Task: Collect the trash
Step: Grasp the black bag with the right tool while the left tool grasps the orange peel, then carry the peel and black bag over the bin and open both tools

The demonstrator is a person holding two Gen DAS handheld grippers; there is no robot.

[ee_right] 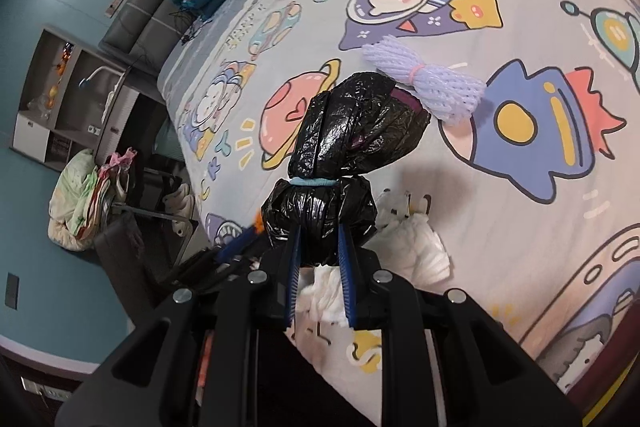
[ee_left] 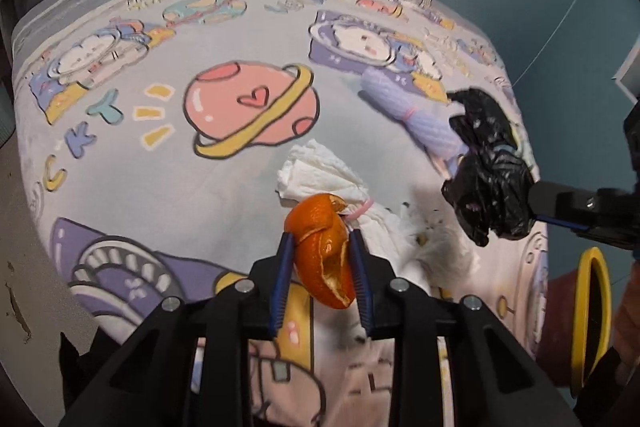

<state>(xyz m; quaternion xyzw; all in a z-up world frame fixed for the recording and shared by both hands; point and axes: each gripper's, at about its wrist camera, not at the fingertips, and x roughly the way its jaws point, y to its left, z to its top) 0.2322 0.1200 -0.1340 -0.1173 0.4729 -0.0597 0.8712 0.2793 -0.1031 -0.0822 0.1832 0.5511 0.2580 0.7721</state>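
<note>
Trash count on my left wrist view: four pieces. Left gripper (ee_left: 320,239) points forward over the bed (ee_left: 120,155), fingers closed partway onto one orange peel (ee_left: 324,255), clamped at both sides. Peel's long axis runs along the fingers, slightly tilted right toward me, curled open at the near end. One white tissue wad (ee_left: 320,175), tied with a pink band, lies on the sheet just beyond the peel. One lilac foam net (ee_left: 408,107) lies farther right, long axis diagonal, far-left to near-right. Right gripper (ee_left: 536,203) comes in from the right edge, roughly level, clamped on one black bag bundle (ee_left: 488,183) held above the sheet. Yellow-rimmed bin (ee_left: 596,315) sits at the right edge beside the bed.

Right wrist view: right gripper (ee_right: 320,243) points forward over the bed (ee_right: 520,227), fingers pinched on the black bag bundle (ee_right: 340,163) at its lower lobe. Bundle's long axis runs away from the gripper, leaning right; a blue band cinches its middle. Foam net (ee_right: 424,83) lies just beyond it, white tissue (ee_right: 416,251) under the fingers.
</note>
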